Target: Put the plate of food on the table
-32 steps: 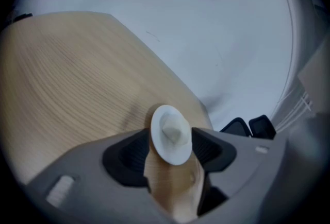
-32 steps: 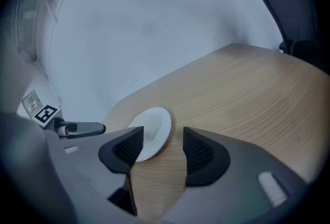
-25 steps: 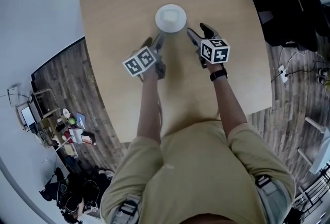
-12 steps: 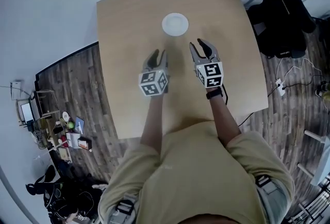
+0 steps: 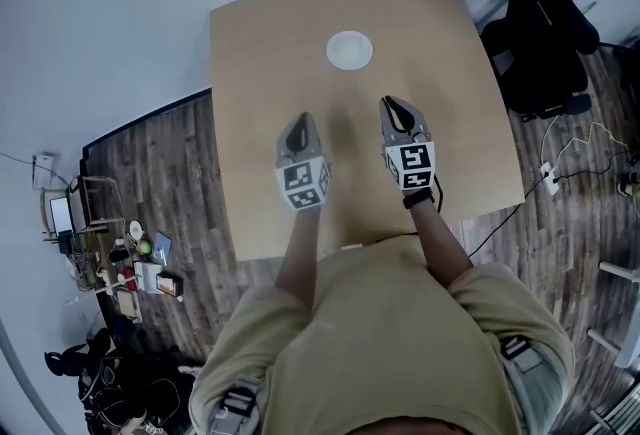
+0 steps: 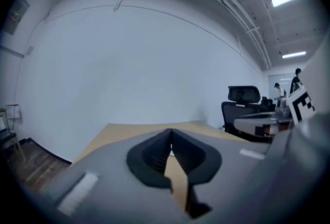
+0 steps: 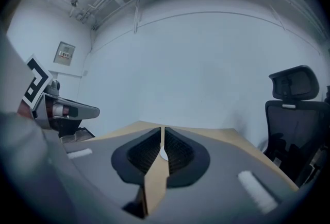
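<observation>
Head view is showing the plate (image 5: 349, 50) lying upper-centre on the table (image 5: 250, 73), seemingly delivered; the left gripper (image 5: 303, 120) and right gripper (image 5: 390, 105) are hovering below it, their jaws just closing together, empty.

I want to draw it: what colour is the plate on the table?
The plate is white; the head view shows it best.

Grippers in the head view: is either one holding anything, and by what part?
Nothing. Left gripper is shut, empty; right gripper has just been closing, empty too. The plate lies untouched.
</observation>
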`<state>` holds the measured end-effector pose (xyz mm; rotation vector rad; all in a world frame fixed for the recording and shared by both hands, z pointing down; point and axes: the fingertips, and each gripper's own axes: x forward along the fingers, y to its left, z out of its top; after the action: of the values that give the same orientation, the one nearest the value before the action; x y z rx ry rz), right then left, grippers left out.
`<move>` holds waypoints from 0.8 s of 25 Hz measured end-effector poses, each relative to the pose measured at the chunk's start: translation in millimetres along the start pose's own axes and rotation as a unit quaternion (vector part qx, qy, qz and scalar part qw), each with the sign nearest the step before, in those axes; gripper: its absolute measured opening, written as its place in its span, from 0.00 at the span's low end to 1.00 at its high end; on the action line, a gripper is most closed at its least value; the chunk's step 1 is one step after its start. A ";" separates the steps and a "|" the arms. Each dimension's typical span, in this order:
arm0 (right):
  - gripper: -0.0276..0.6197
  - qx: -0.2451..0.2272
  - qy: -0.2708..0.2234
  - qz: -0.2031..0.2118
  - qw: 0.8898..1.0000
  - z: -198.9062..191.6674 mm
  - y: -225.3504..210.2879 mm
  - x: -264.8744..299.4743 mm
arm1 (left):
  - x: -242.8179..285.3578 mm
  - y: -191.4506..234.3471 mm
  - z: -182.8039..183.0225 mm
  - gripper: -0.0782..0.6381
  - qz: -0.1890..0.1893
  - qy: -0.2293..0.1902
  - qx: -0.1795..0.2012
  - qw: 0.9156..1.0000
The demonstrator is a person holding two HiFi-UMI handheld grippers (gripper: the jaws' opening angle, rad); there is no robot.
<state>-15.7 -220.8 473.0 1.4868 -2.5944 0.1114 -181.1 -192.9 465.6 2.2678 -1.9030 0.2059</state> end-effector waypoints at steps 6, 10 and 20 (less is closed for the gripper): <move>0.05 -0.004 -0.016 -0.029 0.999 7.6 7.8 -43.0 | -44.4 9.5 5.3 0.11 0.036 -0.031 -0.011 0.999; 0.05 -0.003 -0.024 -0.048 0.999 13.6 7.8 -59.0 | -61.5 9.8 -4.1 0.11 0.051 -0.035 -0.016 0.998; 0.05 0.009 -0.033 -0.061 0.998 14.8 -0.1 -73.3 | -75.2 -5.7 -16.0 0.11 0.036 -0.025 -0.028 0.999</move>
<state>19.5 -160.5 446.3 1.6785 -2.5509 0.0743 -188.5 -116.2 464.8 2.1910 -1.9924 0.1044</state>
